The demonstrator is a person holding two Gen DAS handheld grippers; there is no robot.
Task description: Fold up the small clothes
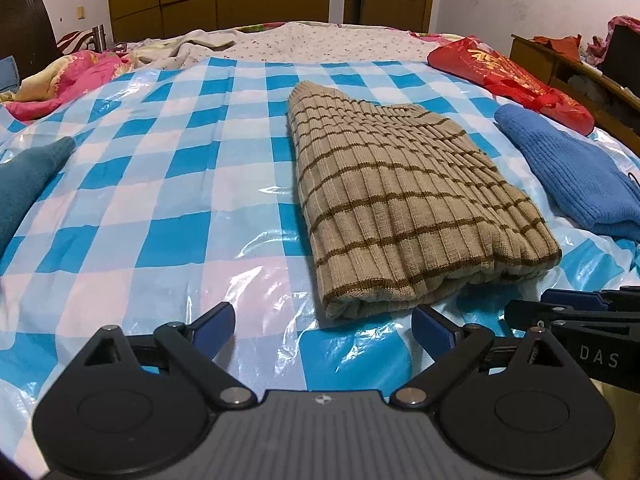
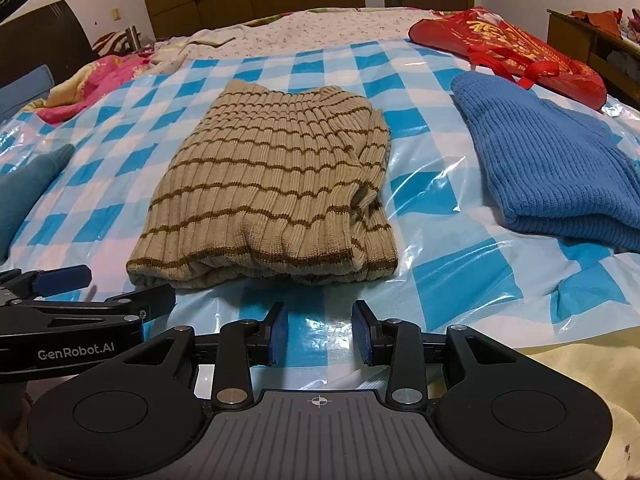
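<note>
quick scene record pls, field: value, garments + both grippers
surface: bed under a blue-and-white checked plastic sheet
centre: tan striped sweater, folded, lying flat
right of it: blue sweater, apart from the tan one
far right: red bag behind the blue sweater
left edge: teal cloth, partly out of frame
left gripper: open wide, holds nothing
right gripper: open, holds nothing, short of the tan sweater's near edge

Folded sweater (image 2: 264, 184): beige rib knit, thin brown stripes. Second knit (image 2: 552, 160): plain bright blue. Third garment (image 2: 28, 188): teal. Sheet on bed (image 1: 160, 200): blue-white check, glossy. Bag (image 2: 508, 48): red, gold print.
</note>
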